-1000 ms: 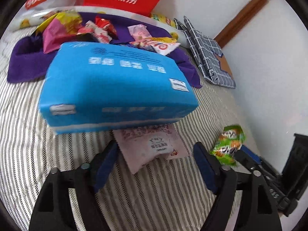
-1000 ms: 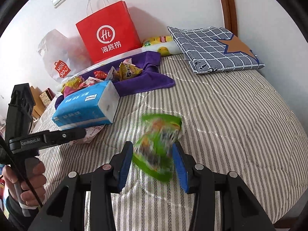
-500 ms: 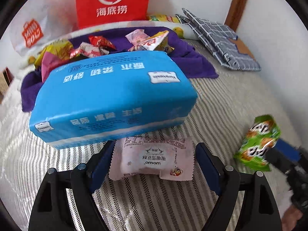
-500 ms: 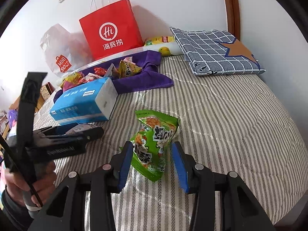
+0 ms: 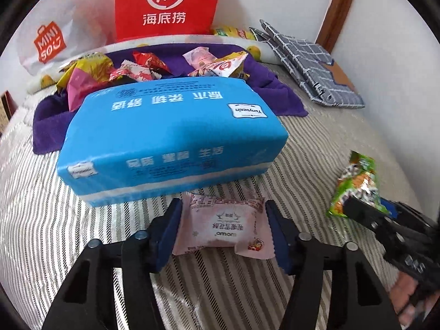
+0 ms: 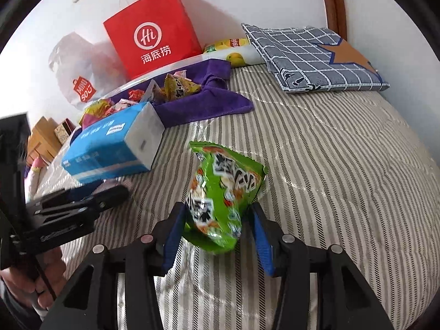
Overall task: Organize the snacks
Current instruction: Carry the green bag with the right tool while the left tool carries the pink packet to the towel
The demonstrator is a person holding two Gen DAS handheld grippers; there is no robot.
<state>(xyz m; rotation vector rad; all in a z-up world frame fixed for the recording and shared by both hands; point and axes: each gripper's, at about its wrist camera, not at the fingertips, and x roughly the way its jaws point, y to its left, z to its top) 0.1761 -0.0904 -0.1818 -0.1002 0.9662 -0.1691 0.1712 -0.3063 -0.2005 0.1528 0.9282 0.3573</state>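
A pink snack packet [image 5: 222, 228] lies flat on the striped bed cover just in front of a blue tissue pack [image 5: 170, 134]. My left gripper [image 5: 223, 205] straddles it, jaws closing, and both blue pads touch its side edges. In the right wrist view a green snack bag [image 6: 220, 192] stands on end on the cover between the fingers of my right gripper [image 6: 217, 207]. Those jaws are opening: the bag leans on the left pad and a dark gap shows at the right pad. The green bag [image 5: 357, 184] also shows at the right of the left wrist view.
A purple cloth [image 5: 275, 93] behind the tissue pack carries several loose snacks [image 5: 137, 68]. A red paper bag [image 5: 167, 2] and a white plastic bag [image 5: 49, 41] stand against the wall. A checked pillow [image 6: 316, 57] lies at the far right. A hand grips the left tool [image 6: 82, 200].
The left jaws have narrowed from well wide of the pink packet to its edges. The right gripper has sunk toward the bed with the green bag and its jaws have spread a little.
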